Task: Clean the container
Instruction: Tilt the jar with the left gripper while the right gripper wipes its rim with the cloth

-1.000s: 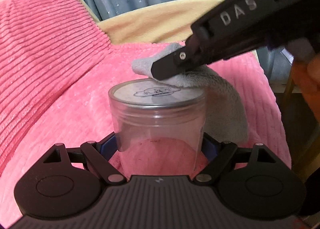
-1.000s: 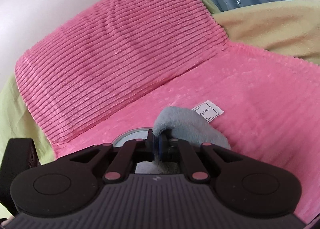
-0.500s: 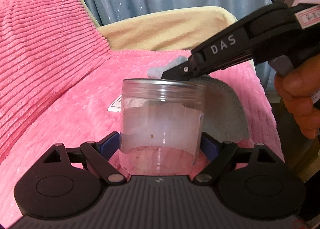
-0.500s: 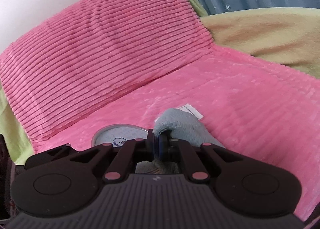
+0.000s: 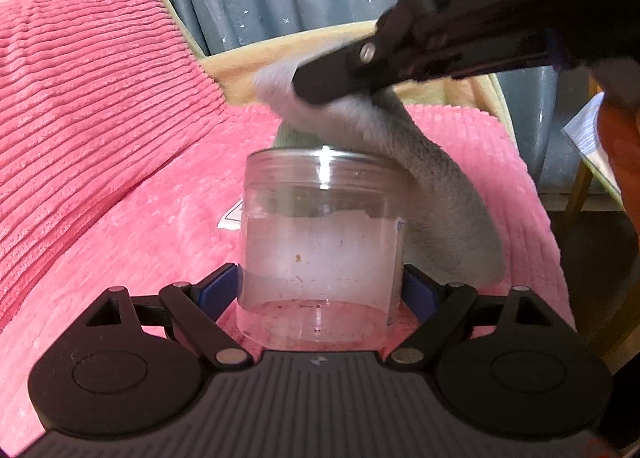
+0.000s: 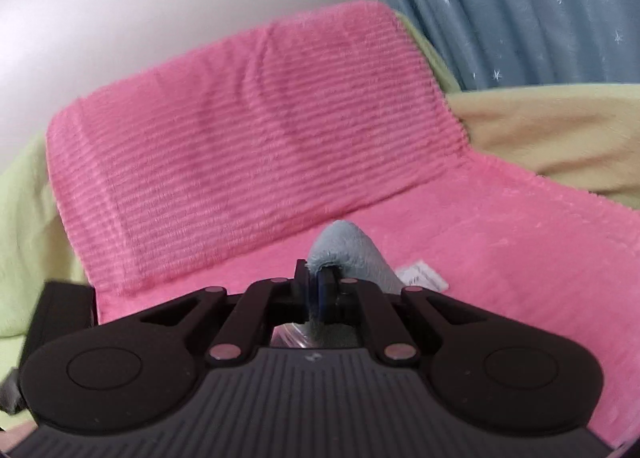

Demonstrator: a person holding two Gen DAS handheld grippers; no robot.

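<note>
Where left claw closes: container.

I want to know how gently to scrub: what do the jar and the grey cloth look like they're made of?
The jar looks like clear, glossy plastic: you see pink fabric through it, with a bright glare on the rim; a torn cloudy label remains. It could be glass. The grey cloth looks like soft, matte microfibre or fleece: fuzzy nap, limp drape.
</note>
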